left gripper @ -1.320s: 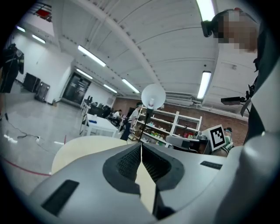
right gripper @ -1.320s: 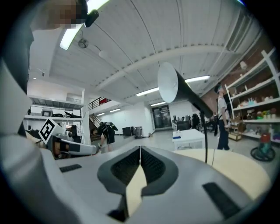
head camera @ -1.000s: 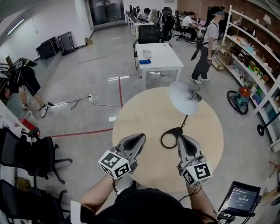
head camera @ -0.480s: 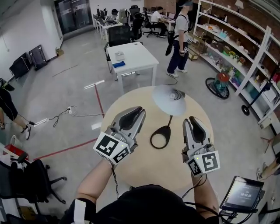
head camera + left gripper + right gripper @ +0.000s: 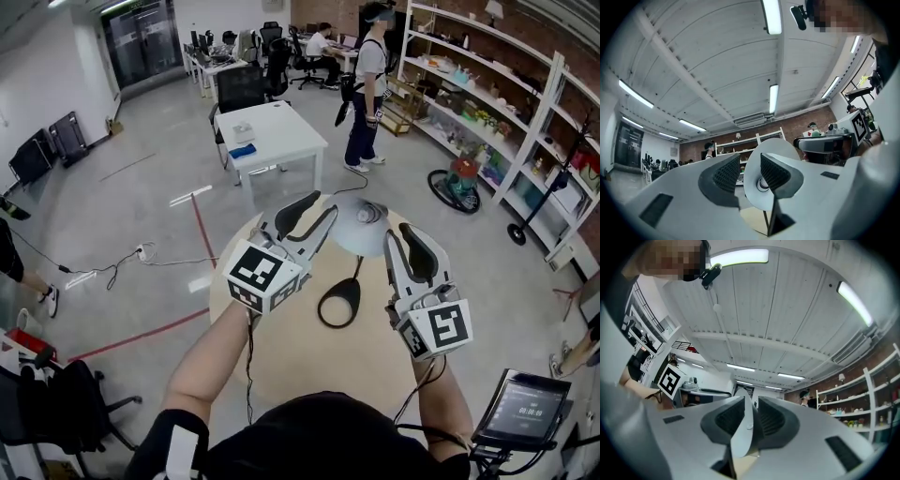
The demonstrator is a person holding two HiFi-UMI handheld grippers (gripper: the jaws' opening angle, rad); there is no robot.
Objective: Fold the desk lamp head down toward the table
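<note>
Facing a lamp (image 5: pixel 354 269) at the centre of the head view: ring base (image 5: pixel 322 306) flat on a round table (image 5: pixel 281 366), white head (image 5: pixel 361 232) at upper centre, raised high, not yet folded down. Expect a light, thin-walled head, smooth and likely slippery, on a hinge probably stiff enough to keep its pose; expect the small base to tip or skate under a sideways push. Take hold at the rim (image 5: pixel 739 441), one gripper per side, or pinch the knob (image 5: pixel 761 184) at its middle, then press down gently. Holding the left gripper (image 5: pixel 319 211) just left of the head, with jaws just opened and apart, nothing between them, the head just beyond. Holding the right gripper (image 5: pixel 408 236) just right of it, with jaws just opened wider too, pads apart, the rim edge-on in line with the gap, no pad pressing it. Working over pale, smooth wood. Beyond, a glossy grey floor (image 5: pixel 122 216) with red tape (image 5: pixel 200 230) and a cable (image 5: pixel 112 267) at left, a white desk (image 5: pixel 267 131) at upper centre, a person (image 5: pixel 364 84) standing at top, shelves (image 5: pixel 487 103) down the right edge, a tablet (image 5: pixel 520 412) at lower right.
</note>
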